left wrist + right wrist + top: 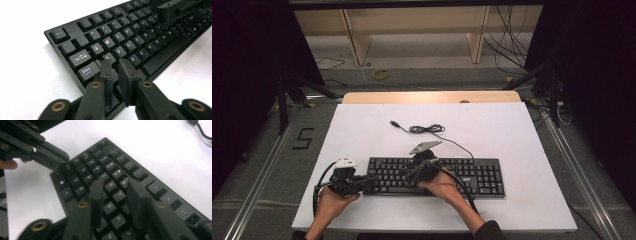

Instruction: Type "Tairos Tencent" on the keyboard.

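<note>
My grippers crowd the keyboard (434,176) by the table's (362,130) near edge; its coiled cable (427,129) blocks mid-table, corners lie open.

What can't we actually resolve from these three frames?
- Keys under the left gripper: in the left gripper view its jaws cover those just right of Caps Lock on the keyboard.
- Contact: whether the right gripper touches any key; in the right gripper view its jaws hide the keys beneath.
- Key legends: too small in the high view.
- USB cable: where it joins the keyboard is too small to see in the high view.
</note>
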`<state>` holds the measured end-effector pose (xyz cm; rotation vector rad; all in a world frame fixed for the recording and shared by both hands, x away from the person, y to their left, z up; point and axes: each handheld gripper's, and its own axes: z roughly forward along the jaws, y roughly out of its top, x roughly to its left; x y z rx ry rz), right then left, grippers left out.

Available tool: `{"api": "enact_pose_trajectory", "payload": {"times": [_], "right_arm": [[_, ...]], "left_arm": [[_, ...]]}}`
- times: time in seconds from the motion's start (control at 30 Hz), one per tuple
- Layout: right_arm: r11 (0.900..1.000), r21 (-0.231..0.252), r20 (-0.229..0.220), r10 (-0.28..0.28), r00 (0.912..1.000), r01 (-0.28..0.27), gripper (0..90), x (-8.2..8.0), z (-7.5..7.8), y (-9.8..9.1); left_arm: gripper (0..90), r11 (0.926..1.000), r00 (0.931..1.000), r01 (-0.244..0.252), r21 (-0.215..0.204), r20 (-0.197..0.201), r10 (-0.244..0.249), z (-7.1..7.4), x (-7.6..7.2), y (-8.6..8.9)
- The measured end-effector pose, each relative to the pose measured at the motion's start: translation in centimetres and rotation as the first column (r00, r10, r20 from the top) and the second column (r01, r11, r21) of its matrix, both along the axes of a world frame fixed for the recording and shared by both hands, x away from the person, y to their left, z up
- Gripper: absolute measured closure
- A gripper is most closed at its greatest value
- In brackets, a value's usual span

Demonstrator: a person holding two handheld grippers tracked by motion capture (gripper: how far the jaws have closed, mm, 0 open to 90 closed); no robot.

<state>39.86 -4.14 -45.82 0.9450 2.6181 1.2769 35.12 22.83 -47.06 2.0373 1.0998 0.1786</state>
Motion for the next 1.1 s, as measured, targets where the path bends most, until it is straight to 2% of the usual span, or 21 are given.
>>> {"api": "enact_pose_trajectory", "payload": {"times": [0.13,0.37,0.67,1.1], "right_arm": [[0.9998,-0.018,-0.005,-0.001,1.0,0.001,78.6,0.2,-0.3,0.4],[0.9991,-0.041,-0.015,0.0,0.9999,-0.001,90.0,0.6,-0.8,0.9],[0.9977,-0.067,-0.025,-0.002,0.9997,0.0,90.0,1.0,-1.3,1.4],[0.9974,-0.072,-0.03,-0.009,0.9995,0.007,90.0,1.3,-1.7,1.7]], "left_arm": [[86.7,0.9999,0.9999,0.008,0.014,-0.009,-0.008,-0.1,0.0,-0.2],[88.8,0.9997,0.9997,0.011,0.022,-0.02,-0.011,-0.2,0.2,-0.3],[88.9,0.9995,0.9995,0.004,0.032,-0.03,-0.003,-0.4,0.4,-0.3],[88.9,0.9991,0.9991,0.007,0.042,-0.042,-0.005,-0.7,0.5,-0.4]]}}
